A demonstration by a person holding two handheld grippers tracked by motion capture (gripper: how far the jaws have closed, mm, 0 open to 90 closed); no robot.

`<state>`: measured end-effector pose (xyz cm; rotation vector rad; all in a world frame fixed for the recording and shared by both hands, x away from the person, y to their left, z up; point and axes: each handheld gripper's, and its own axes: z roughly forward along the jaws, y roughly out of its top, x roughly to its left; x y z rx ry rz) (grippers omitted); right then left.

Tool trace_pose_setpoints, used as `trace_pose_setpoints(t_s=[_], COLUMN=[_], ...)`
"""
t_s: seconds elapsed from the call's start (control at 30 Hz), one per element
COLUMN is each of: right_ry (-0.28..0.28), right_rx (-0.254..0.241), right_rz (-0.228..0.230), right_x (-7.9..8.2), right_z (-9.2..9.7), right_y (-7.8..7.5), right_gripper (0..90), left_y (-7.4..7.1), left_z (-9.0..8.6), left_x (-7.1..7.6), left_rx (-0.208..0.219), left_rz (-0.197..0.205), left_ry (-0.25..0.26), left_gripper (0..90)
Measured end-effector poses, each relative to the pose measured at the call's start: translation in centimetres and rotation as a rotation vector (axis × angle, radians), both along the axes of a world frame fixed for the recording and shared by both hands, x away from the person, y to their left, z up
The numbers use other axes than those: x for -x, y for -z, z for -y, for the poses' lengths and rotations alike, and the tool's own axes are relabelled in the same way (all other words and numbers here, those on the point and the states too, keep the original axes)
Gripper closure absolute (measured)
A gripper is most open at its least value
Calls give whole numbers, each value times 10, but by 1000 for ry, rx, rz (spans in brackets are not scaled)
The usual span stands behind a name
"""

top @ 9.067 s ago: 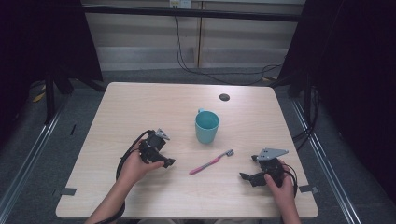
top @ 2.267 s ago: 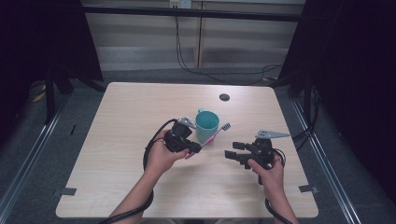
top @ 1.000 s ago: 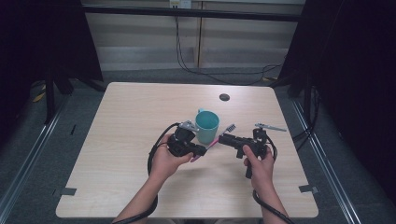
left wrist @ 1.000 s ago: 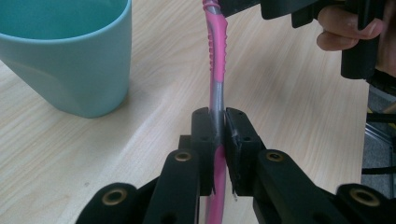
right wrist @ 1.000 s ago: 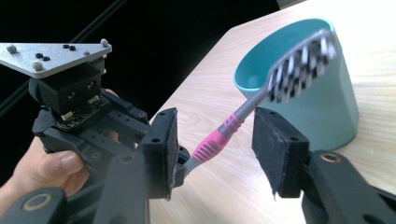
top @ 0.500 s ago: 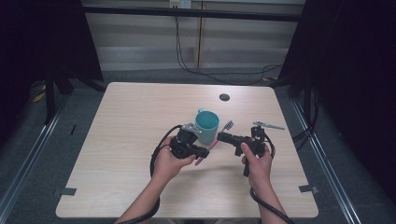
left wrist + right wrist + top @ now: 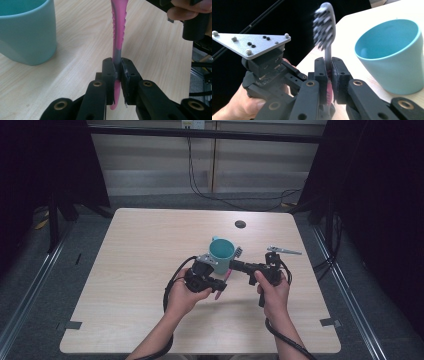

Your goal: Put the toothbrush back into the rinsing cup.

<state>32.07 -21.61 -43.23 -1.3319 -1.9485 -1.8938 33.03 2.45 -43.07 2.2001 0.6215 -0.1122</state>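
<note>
Gripping one pink plastic toothbrush [image 7: 119, 27], both grippers' fingers clamped; release left gripper [image 7: 218, 283] before right gripper [image 7: 238, 266] tips it into teal ceramic cup [image 7: 221, 253].

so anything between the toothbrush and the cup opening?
Nothing visible. Both grippers, left gripper and right gripper, are clamped on the toothbrush, held beside the teal cup. The cup's mouth looks open and empty, with only air between the brush and its rim.

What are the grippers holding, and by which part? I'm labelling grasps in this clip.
Both hold the toothbrush: the left gripper is shut on the pink handle near its tail end, the right gripper on the grey neck just below the bristles.
</note>
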Motion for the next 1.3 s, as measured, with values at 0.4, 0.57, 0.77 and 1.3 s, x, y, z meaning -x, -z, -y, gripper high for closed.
trace_pose_setpoints(t_s=[0.4,0.57,0.77,1.3], right_ry=[7,4,16,51], right_rx=[12,32,56,163], right_rz=[26,37,52,115], right_x=[-2,-2,-2,0], right_z=[-5,-7,-5,5], right_y=[-3,-4,-8,-25], right_gripper=[838,838,838,839], left_y=[0,1,1,26], left_z=[6,4,-4,-69], left_x=[2,1,-1,2], left_rx=[34,37,-4,-114], left_rz=[-19,-14,21,100], left_ry=[4,-3,-55,-138], left_gripper=[793,750,426,204])
